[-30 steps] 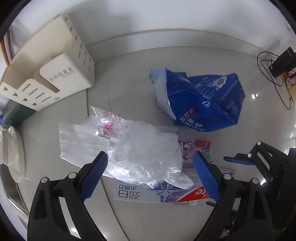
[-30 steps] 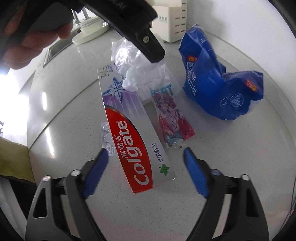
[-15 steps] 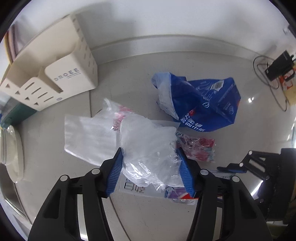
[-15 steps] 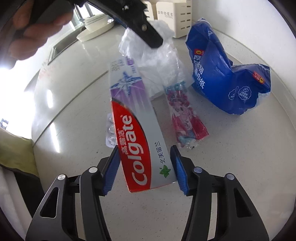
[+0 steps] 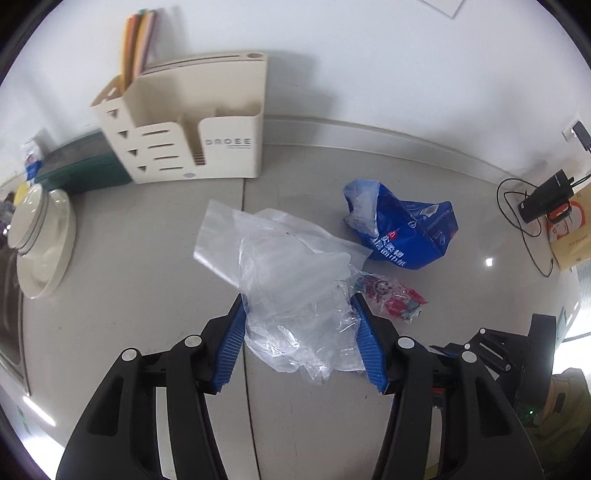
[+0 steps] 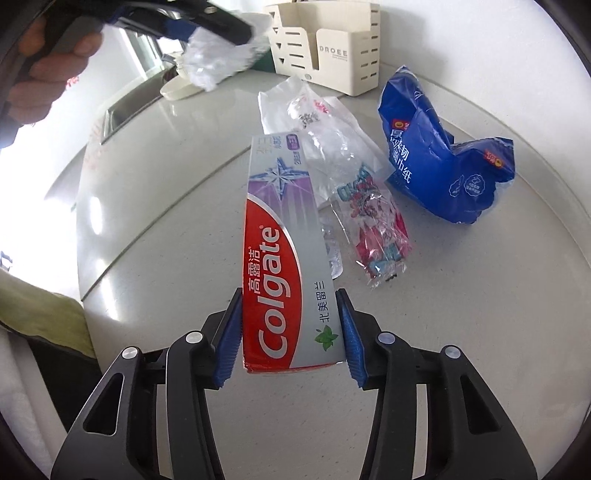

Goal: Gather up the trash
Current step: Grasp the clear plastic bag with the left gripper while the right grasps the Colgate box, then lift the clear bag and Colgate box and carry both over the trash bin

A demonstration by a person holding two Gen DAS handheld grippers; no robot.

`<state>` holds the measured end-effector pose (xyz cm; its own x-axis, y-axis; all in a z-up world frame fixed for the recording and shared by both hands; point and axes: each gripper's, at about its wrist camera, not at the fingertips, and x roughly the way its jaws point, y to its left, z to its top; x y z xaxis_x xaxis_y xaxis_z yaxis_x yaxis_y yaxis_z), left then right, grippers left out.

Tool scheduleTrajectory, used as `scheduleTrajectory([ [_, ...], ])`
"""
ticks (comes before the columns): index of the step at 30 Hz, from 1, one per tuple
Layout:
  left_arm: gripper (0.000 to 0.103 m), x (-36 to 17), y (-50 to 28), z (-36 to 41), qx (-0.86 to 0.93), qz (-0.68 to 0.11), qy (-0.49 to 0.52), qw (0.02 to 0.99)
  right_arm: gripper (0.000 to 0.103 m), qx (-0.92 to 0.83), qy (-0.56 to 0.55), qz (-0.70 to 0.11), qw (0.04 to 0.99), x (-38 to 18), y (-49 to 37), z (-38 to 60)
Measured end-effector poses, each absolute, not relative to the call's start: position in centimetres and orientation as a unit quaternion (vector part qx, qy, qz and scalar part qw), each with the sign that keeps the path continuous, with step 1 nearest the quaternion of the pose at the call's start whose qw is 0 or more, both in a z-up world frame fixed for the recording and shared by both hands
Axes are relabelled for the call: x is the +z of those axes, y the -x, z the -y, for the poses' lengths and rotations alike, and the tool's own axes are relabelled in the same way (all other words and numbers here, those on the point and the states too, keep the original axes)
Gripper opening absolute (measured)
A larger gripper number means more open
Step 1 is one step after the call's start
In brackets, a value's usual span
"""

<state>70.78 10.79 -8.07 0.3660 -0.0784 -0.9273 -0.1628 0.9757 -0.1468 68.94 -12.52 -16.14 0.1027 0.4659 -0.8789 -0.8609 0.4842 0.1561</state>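
Observation:
My left gripper (image 5: 298, 306) is shut on a crumpled clear plastic bag (image 5: 295, 280), held above the grey counter (image 5: 147, 295). The right wrist view shows that same gripper (image 6: 207, 26) high at the top left with the bundle (image 6: 210, 62) hanging from it. My right gripper (image 6: 289, 306) is closing its jaws on the near end of a red and silver Colgate toothpaste box (image 6: 280, 240); both pads press on its sides. On the counter lie a blue tissue bag (image 5: 406, 229), a pink candy wrapper (image 5: 391, 295) and a flat clear bag (image 5: 218, 236).
A cream utensil organizer (image 5: 207, 140) stands against the back wall, with a dark green box (image 5: 81, 166) and stacked plates (image 5: 40, 229) to its left. A black device with a cable (image 5: 546, 195) sits at far right. A blister pack (image 6: 332, 254) lies beside the box. A sink (image 6: 122, 110) is at left.
Both grippers closed: the left on the clear plastic bundle, the right on the toothpaste box. The left then rose and drew back with the bundle; the right lifted the box slightly.

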Motion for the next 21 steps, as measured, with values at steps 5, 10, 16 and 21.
scheduleTrajectory([
  [5, 0.055, -7.3, -68.0, -11.8, 0.051, -0.554, 0.117, 0.823, 0.046, 0.460, 0.177, -0.483, 0.724, -15.6, -67.8, 12.9],
  [10, 0.055, -7.5, -64.9, -12.1, 0.062, -0.556, 0.132, 0.818, 0.046, 0.450, 0.135, -0.481, 0.740, -14.7, -66.5, 13.8],
  [16, 0.055, -8.6, -61.1, -11.9, 0.059, -0.558, 0.147, 0.815, 0.046, 0.424, 0.115, -0.479, 0.760, -13.3, -64.5, 14.5],
  [21, 0.055, -8.3, -57.8, -11.3, 0.038, -0.549, 0.137, 0.824, 0.046, 0.392, 0.128, -0.469, 0.781, -11.7, -61.5, 14.8],
])
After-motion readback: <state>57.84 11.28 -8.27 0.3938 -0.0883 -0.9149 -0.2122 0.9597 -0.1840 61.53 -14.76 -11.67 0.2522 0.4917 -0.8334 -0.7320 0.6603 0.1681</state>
